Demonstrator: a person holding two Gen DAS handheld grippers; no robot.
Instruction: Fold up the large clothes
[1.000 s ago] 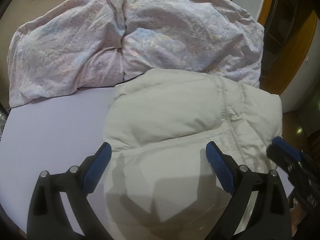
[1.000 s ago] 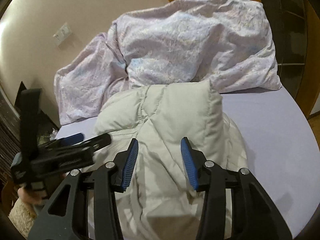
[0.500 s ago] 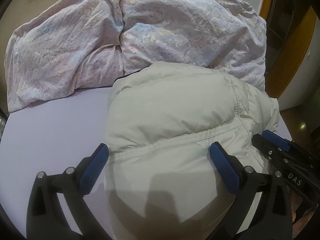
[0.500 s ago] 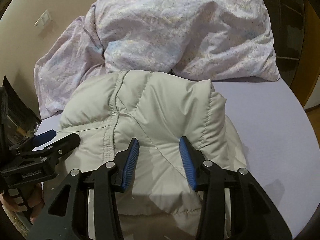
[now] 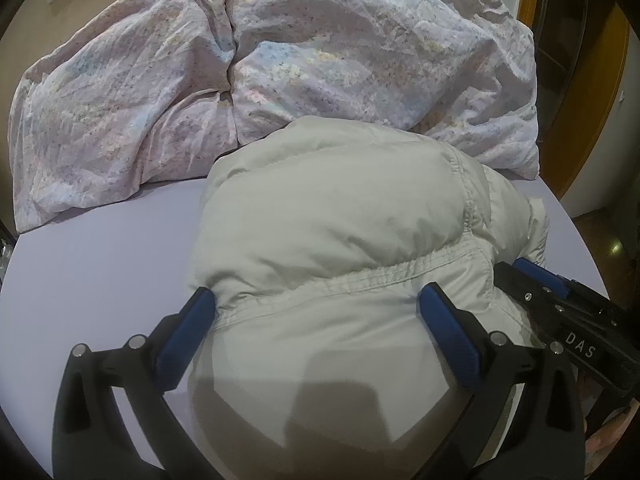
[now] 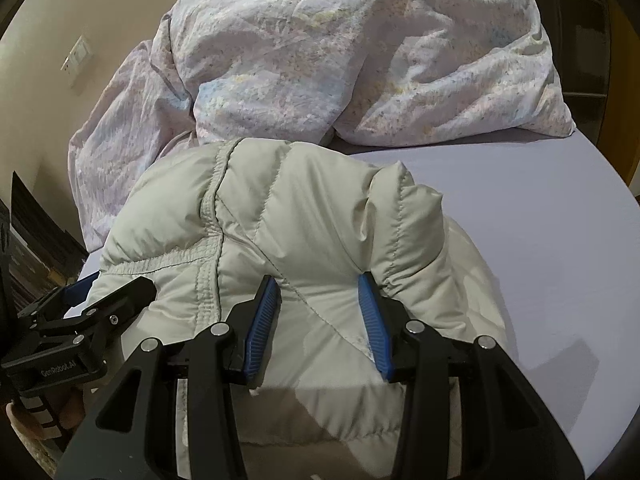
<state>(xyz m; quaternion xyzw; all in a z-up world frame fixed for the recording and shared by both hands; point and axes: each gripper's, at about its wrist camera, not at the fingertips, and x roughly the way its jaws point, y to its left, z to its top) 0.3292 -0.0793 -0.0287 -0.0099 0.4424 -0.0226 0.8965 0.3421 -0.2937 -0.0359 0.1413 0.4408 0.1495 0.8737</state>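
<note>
Nearest, the left gripper [image 5: 316, 312] spreads its ribbed blue pads wide over a puffy, stitched cream down jacket [image 5: 340, 240] lying folded on the smooth lilac sheet [image 5: 100, 248], the right gripper [image 6: 320, 312] likewise parted on its quilted bulge, with a crumpled floral duvet [image 5: 280, 60] at twelve o'clock.

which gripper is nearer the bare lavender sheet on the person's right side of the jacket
Right. The right gripper sits on the cream puffer jacket beside that bare sheet. The left gripper straddles the jacket's opposite half, farther from it.
</note>
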